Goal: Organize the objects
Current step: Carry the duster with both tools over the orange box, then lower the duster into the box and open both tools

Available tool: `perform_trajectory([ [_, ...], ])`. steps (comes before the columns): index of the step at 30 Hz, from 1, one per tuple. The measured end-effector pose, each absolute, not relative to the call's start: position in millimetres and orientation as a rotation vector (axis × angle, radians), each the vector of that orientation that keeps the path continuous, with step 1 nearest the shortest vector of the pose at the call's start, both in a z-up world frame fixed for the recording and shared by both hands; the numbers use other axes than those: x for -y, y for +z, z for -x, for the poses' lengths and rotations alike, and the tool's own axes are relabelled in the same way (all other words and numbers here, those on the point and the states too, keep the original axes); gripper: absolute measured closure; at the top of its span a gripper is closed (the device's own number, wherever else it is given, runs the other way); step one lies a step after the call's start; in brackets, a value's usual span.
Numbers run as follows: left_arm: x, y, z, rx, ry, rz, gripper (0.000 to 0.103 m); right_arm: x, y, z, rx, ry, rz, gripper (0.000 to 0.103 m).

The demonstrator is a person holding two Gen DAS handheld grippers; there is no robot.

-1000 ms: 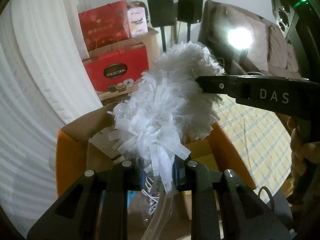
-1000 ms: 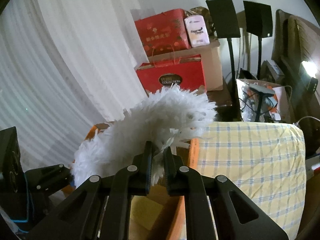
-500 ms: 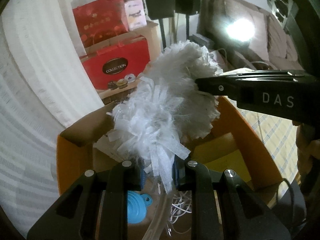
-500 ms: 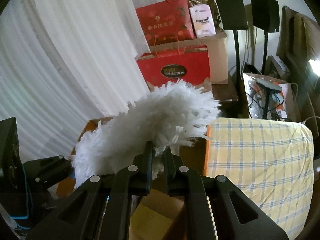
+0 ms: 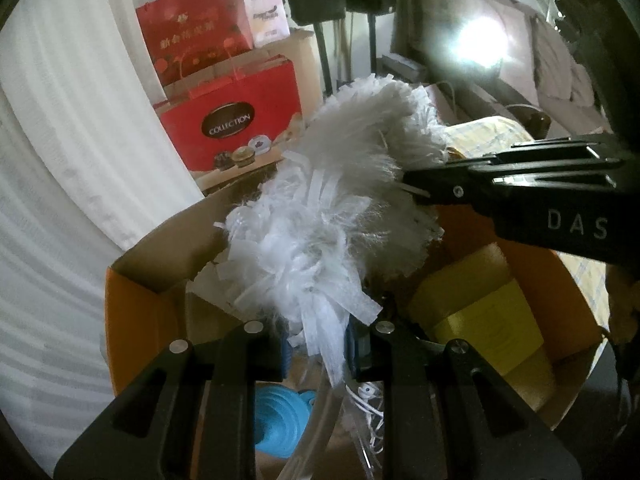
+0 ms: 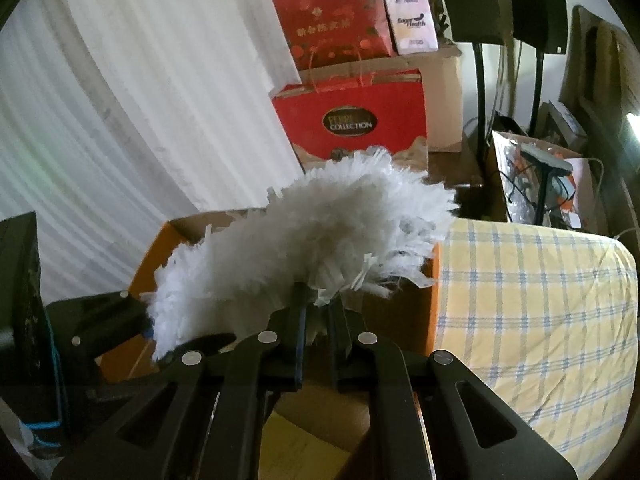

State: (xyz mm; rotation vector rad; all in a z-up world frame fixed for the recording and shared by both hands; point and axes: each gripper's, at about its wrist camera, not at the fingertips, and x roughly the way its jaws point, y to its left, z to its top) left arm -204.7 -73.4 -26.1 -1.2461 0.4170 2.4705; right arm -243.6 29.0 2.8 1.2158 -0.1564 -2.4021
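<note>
A white fluffy duster (image 5: 340, 208) is held by both grippers above an open orange cardboard box (image 5: 136, 320). My left gripper (image 5: 318, 354) is shut on the duster's lower end, where its clear handle leaves the fluff. My right gripper (image 6: 318, 320) is shut on the duster's fluff (image 6: 320, 240) farther along; it shows in the left wrist view (image 5: 416, 188) as a black arm from the right. The box (image 6: 152, 264) holds a yellow packet (image 5: 488, 328), a blue collapsible funnel (image 5: 280, 420) and white earphone cable (image 5: 368, 396).
A bed with a yellow checked sheet (image 6: 532, 300) lies right of the box. Red gift bags (image 6: 352, 116) and a cardboard carton (image 6: 444, 92) stand behind it. A white curtain (image 6: 140, 100) hangs to the left. Black speaker stands (image 6: 480, 60) and a bright lamp (image 5: 480, 40) are at the back.
Both grippers have moved with the duster over the box. The inside of the box with the yellow packet and blue funnel has come into view. Both grips are unchanged.
</note>
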Motion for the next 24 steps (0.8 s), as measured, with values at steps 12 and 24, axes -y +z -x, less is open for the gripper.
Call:
perform_trajectory([
  [12, 78, -40, 212, -0.416, 2.424, 1.300, 0.082, -18, -10, 232, 0.110, -2.361, -1.251, 0.094],
  [24, 84, -40, 210, -0.313, 2.432, 1.312, 0.069, -15, -17, 221, 0.083, -2.329, -1.290, 0.094],
])
